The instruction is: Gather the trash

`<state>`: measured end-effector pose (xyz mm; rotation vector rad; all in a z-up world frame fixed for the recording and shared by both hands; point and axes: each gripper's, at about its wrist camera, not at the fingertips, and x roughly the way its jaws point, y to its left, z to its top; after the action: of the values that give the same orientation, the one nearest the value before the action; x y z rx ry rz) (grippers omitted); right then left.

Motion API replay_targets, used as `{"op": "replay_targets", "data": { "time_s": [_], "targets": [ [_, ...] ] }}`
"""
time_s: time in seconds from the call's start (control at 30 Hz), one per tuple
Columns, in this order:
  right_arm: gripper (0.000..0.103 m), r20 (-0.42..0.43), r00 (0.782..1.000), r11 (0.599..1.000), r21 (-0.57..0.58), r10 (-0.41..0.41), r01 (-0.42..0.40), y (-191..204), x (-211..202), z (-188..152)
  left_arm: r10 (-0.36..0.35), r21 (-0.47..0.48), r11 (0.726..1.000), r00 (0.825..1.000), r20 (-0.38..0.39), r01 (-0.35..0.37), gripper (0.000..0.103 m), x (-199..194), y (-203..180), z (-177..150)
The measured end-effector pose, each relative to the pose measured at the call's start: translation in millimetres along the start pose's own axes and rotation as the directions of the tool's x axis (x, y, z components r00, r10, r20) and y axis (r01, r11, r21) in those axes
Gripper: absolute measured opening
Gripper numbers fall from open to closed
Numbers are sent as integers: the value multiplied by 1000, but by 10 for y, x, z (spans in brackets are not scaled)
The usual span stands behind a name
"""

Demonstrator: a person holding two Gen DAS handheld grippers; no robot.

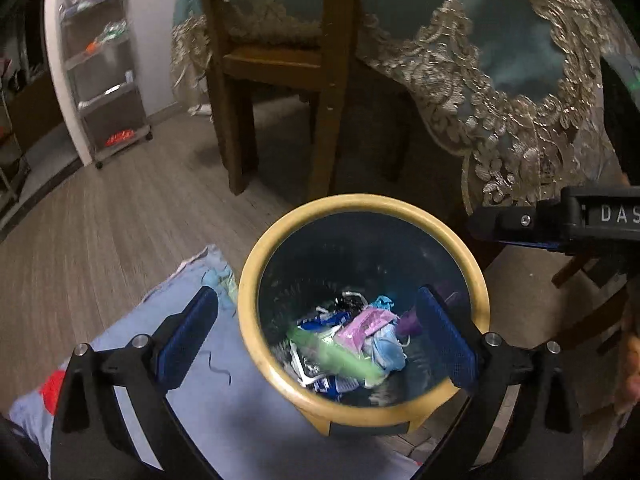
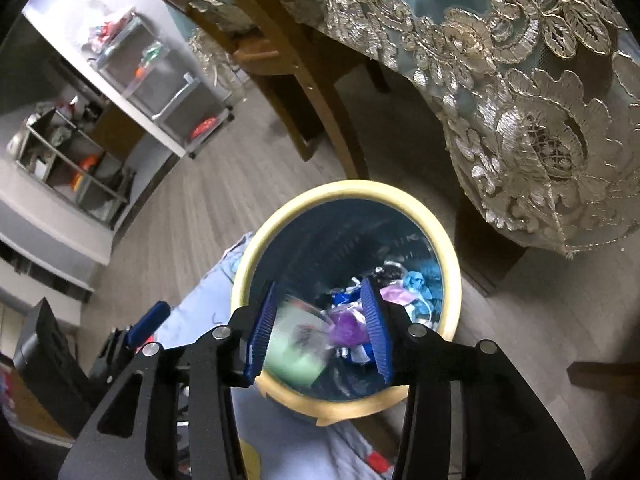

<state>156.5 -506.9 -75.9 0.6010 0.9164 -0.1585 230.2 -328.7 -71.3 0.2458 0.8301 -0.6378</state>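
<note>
Both the left gripper (image 1: pixel 316 332) and right gripper (image 2: pixel 320 330) hang spread, empty, above the bin (image 1: pixel 362 204); the green wrapper (image 1: pixel 336 354) is inside; withdraw straight upward.

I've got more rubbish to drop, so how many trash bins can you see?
1. The yellow-rimmed trash bin stands on the wood floor beside the lace-edged tablecloth, in front of the wooden chair, partly filled. Others may sit outside the view.
</note>
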Motion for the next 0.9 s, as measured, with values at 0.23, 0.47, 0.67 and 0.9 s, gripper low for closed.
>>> {"op": "replay_targets", "data": {
  "time_s": [0.23, 0.47, 0.67, 0.9],
  "targets": [
    [60, -35, 999, 998, -61, -16, 14, 69, -191, -178, 15, -94, 995, 1000, 12, -14, 97, -602, 228, -234],
    [88, 92, 995, 987, -151, -33, 46, 338, -943, -614, 60, -78, 995, 998, 2, -60, 97, -1361, 177, -594],
    [95, 151, 988, 968, -242, -25, 62, 486, -1279, -1066, 103, -54, 993, 994, 31, -101, 97, -1876, 171, -946],
    [98, 194, 981, 957, -276, -31, 85, 561, -1444, -1440, 118, -128, 985, 993, 22, -114, 97, -2017, 216, -1149]
  ]
}}
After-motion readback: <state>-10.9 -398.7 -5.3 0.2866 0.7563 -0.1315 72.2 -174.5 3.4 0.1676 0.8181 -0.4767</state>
